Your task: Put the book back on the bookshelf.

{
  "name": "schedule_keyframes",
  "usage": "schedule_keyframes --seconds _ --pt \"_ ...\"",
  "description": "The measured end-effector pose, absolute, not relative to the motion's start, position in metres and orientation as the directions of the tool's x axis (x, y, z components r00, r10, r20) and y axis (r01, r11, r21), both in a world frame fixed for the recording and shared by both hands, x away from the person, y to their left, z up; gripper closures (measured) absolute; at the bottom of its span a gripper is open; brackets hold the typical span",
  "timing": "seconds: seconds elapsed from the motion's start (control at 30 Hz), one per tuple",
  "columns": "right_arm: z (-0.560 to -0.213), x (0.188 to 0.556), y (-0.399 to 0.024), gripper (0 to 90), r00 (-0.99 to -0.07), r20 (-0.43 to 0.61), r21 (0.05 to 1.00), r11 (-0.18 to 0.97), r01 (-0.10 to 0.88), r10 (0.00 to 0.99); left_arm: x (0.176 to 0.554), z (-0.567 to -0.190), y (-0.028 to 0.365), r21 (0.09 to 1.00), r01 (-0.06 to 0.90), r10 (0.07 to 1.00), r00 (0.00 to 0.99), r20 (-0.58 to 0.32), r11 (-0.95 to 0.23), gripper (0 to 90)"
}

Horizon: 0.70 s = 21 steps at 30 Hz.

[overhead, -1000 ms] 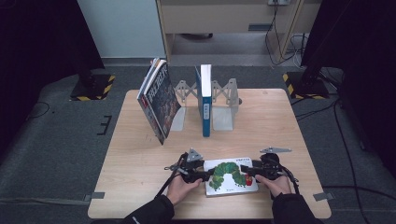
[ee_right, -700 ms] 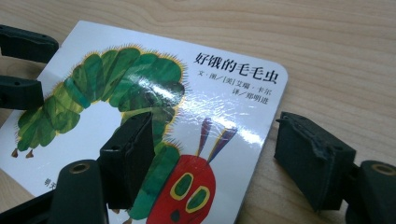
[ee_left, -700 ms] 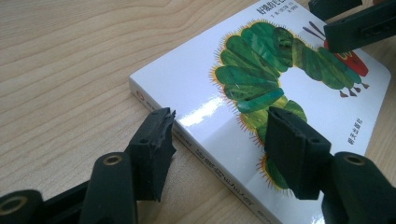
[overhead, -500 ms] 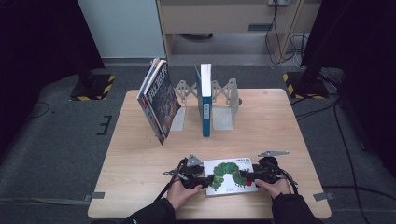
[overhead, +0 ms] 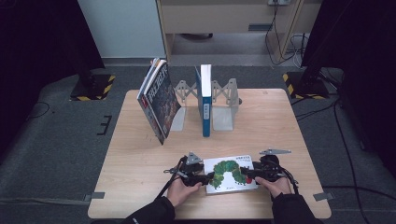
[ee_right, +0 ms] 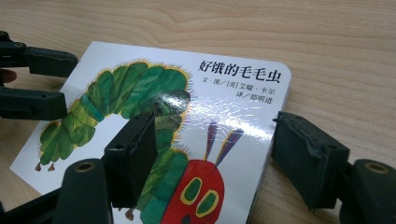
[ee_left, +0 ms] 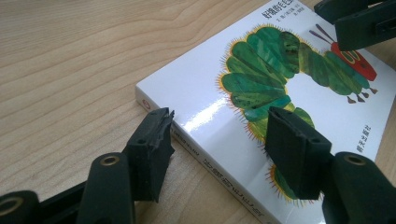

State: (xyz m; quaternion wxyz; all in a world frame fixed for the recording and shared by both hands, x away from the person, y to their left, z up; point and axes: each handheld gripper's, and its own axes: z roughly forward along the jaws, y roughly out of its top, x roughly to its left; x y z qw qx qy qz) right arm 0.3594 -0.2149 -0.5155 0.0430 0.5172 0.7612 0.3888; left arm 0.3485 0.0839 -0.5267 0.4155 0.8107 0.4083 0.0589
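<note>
A white board book (overhead: 231, 173) with a green caterpillar on its cover lies flat near the table's front edge. My left gripper (overhead: 208, 178) is at the book's left side. In the left gripper view my left gripper (ee_left: 219, 119) is open: one jaw stands beside the spine of the book (ee_left: 196, 88) and the other over the cover. My right gripper (overhead: 247, 175) is at the book's right side. There my right gripper (ee_right: 212, 123) is open too, with one jaw above the cover of the book (ee_right: 233, 102) and the other just off its right edge, over the wood.
At the back of the wooden table (overhead: 140, 154) stands a metal book rack (overhead: 224, 105). A blue and white book (overhead: 205, 100) stands upright in it. A dark-covered book (overhead: 159, 100) leans at its left. The person's hands come in over the front edge.
</note>
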Motion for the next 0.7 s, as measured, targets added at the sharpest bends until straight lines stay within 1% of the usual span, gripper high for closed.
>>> schedule_keyframes --seconds 0.17,0.2,0.3,0.7 --pt "-0.5154 0.3595 -0.215 28.7 -0.463 0.342 0.636 0.162 0.755 0.818 0.349 -0.5265 0.0846 0.723 0.612 0.708 0.662 -0.245 -0.321 39.0" --pt "-0.5154 0.3595 -0.215 28.5 -0.464 0.342 0.635 0.162 0.755 0.817 0.3488 -0.5261 0.0852 0.726 0.605 0.714 0.661 -0.23 -0.327 38.2" --pt "-0.5153 0.3597 -0.2154 28.2 -0.465 0.343 0.638 0.161 0.753 0.816 0.3488 -0.5255 0.0864 0.725 0.602 0.715 0.663 -0.221 -0.334 37.7" --pt "-0.507 0.3577 -0.22 28.1 -0.476 0.381 0.681 0.108 0.724 0.792 0.3503 -0.5262 0.0895 0.724 0.611 0.711 0.66 -0.242 -0.32 34.3"
